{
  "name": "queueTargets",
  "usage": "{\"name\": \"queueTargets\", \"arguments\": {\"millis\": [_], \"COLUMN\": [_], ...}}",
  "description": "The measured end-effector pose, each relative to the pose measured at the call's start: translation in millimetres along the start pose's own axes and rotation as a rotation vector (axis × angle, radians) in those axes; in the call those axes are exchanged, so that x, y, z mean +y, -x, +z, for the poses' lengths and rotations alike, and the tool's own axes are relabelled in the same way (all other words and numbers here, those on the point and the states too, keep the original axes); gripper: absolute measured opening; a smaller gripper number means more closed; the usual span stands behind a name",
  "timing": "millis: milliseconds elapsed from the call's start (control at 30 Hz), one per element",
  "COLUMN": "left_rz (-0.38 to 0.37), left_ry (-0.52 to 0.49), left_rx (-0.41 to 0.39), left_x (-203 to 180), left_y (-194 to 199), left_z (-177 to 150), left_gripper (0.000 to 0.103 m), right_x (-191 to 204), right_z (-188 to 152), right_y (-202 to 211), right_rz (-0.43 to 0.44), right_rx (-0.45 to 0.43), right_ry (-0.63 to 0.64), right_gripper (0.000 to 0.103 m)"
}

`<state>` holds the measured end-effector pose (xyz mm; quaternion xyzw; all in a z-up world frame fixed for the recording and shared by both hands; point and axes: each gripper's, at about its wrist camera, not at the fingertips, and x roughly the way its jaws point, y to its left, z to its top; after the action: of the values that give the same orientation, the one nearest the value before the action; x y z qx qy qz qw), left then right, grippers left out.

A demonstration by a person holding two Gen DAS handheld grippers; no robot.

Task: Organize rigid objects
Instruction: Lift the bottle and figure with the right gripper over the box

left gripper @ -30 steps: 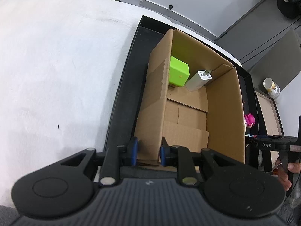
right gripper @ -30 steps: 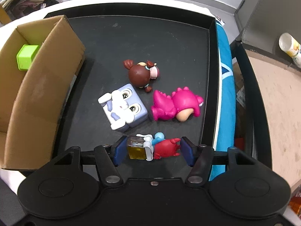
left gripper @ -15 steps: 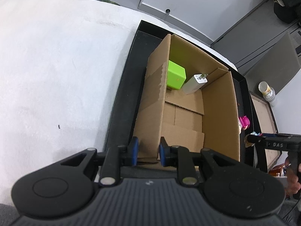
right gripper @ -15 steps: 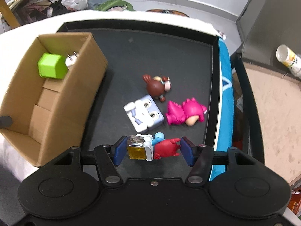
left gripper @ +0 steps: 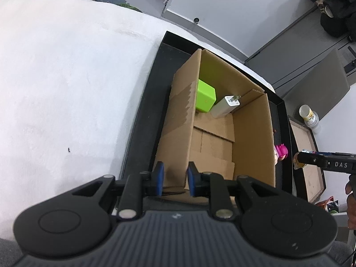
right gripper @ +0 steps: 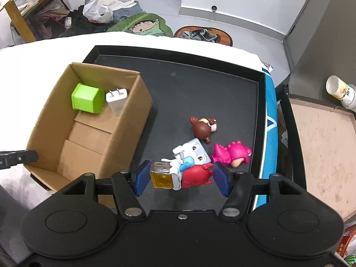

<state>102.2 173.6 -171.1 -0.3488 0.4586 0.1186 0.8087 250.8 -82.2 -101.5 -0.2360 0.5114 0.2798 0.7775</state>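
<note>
An open cardboard box [right gripper: 93,133] stands at the left of a black tray [right gripper: 200,84]. Inside it lie a green cube [right gripper: 86,99] and a white charger [right gripper: 115,99], also seen as the green cube [left gripper: 205,99] and charger [left gripper: 225,106] in the left wrist view. My left gripper [left gripper: 174,179] is shut on the box's near left wall [left gripper: 178,133]. My right gripper [right gripper: 181,179] is shut on a red crab figure with a yellow block [right gripper: 178,175], held above the tray. On the tray lie a brown figure [right gripper: 203,128], a blue-white figure [right gripper: 195,150] and a pink dinosaur [right gripper: 231,155].
A white cloth [left gripper: 66,89] covers the table left of the tray. A brown framed board [right gripper: 322,144] and a drink bottle [right gripper: 340,93] sit to the right. Shoes, bags and clothes litter the floor beyond.
My right gripper has risen with the crab figure, so the tray, the toys and the box look smaller and farther below. The left gripper keeps its hold on the box wall.
</note>
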Motion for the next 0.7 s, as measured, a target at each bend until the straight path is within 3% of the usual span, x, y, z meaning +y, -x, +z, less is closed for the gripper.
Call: {"name": "queueTargets", "arguments": {"millis": [700], "left_rz": [-0.034], "left_ry": [0.015], "left_rx": [-0.006], "left_x": [8], "left_y": [0], "left_z": [-2], "left_gripper": [0.018], "right_x": [51], "right_z": [29], "right_y": [25], "right_rz": [0.015], "right_rx": [-0.034], "right_ry": [0.053], "right_gripper": [0.059]}}
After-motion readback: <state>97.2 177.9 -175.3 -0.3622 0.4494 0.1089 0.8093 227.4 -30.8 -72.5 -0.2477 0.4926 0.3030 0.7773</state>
